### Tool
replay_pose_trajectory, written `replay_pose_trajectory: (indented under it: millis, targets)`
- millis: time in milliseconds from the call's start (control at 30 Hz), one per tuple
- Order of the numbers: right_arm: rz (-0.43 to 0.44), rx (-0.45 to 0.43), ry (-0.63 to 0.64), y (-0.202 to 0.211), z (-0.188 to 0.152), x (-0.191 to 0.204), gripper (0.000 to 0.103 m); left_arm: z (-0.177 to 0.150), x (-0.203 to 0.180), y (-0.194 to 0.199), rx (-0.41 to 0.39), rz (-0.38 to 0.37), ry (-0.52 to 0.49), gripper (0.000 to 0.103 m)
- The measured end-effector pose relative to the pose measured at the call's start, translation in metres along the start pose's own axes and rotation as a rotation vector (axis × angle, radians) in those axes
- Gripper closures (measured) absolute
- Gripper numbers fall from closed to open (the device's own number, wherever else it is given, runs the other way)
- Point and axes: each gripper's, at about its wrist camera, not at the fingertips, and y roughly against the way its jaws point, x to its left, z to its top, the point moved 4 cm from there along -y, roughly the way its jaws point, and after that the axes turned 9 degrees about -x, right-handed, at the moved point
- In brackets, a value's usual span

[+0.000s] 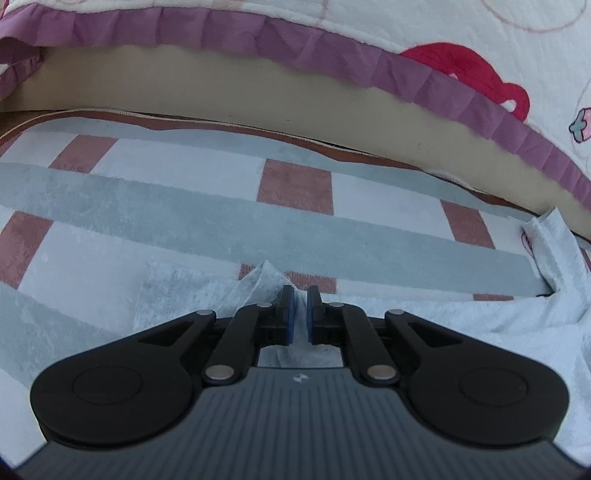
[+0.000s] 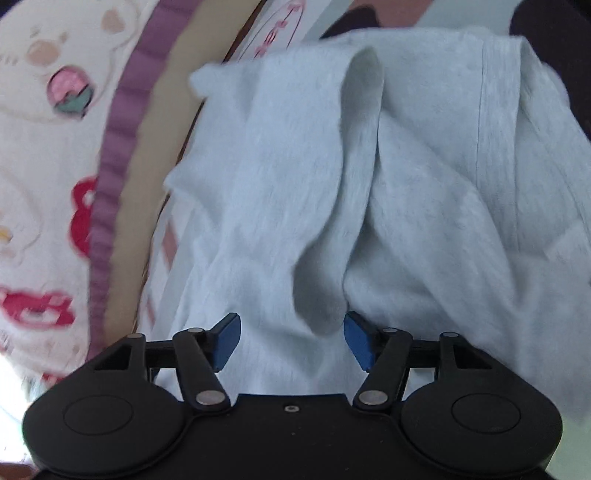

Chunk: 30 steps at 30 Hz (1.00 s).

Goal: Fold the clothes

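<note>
Right wrist view: the right claw [image 2: 291, 338] stands spread, nothing pinched, a drooping fold of the pale grey garment [image 2: 424, 177] hanging between its pads without touching either. The garment's long folds run straight away from this claw toward the bed's far edge, so it lies nearer the bulk. The left claw [image 1: 300, 310] is pressed together on a thin edge of that cloth, over the checked blanket [image 1: 184, 206] beside the frilled quilt [image 1: 424, 33]. Motion blur and cropping hide the garment's outline.
</note>
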Motion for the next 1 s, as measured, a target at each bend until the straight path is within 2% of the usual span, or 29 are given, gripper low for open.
replay_pose_trajectory:
  millis: [33, 67, 100, 167, 267, 333, 367, 533, 667, 733, 867, 1000]
  targets:
    - [0.019, -0.059, 0.065, 0.002, 0.003, 0.013, 0.068, 0.000, -0.001, 0.000, -0.005, 0.003, -0.017, 0.100]
    - [0.040, -0.118, 0.139, 0.004, 0.006, 0.026, 0.086, 0.000, -0.003, 0.001, -0.010, 0.007, -0.034, 0.101]
    - [0.061, -0.162, 0.237, 0.008, 0.008, 0.044, 0.092, 0.001, -0.004, 0.002, -0.018, 0.011, -0.048, 0.101]
    - [0.097, -0.221, 0.406, 0.018, 0.008, 0.078, 0.092, 0.003, -0.004, 0.004, -0.032, 0.009, -0.055, 0.101]
    - [0.052, -0.285, 0.650, 0.025, 0.010, 0.123, 0.092, 0.007, -0.002, 0.007, -0.053, 0.005, -0.034, 0.102]
    - [0.024, -0.285, 0.745, 0.016, 0.017, 0.148, 0.092, 0.009, 0.000, 0.009, -0.067, 0.013, -0.027, 0.102]
    - [0.013, -0.271, 0.770, 0.009, 0.023, 0.159, 0.092, 0.010, 0.001, 0.010, -0.074, 0.016, -0.023, 0.102]
    - [-0.153, -0.241, 0.888, -0.041, 0.046, 0.179, 0.092, 0.012, 0.003, 0.009, -0.094, 0.036, -0.017, 0.102]
    - [-0.217, -0.235, 1.020, -0.070, 0.043, 0.186, 0.092, 0.017, 0.006, 0.015, -0.136, 0.057, -0.012, 0.102]
    - [-0.235, -0.248, 1.044, -0.076, 0.043, 0.184, 0.092, 0.021, 0.008, 0.019, -0.159, 0.071, -0.016, 0.102]
    - [-0.245, -0.244, 1.045, -0.087, 0.047, 0.175, 0.092, 0.017, 0.017, 0.011, -0.113, 0.101, 0.026, 0.102]
    - [-0.148, -0.218, 1.067, -0.085, 0.050, 0.181, 0.090, 0.015, 0.026, 0.011, -0.112, 0.098, 0.086, 0.103]
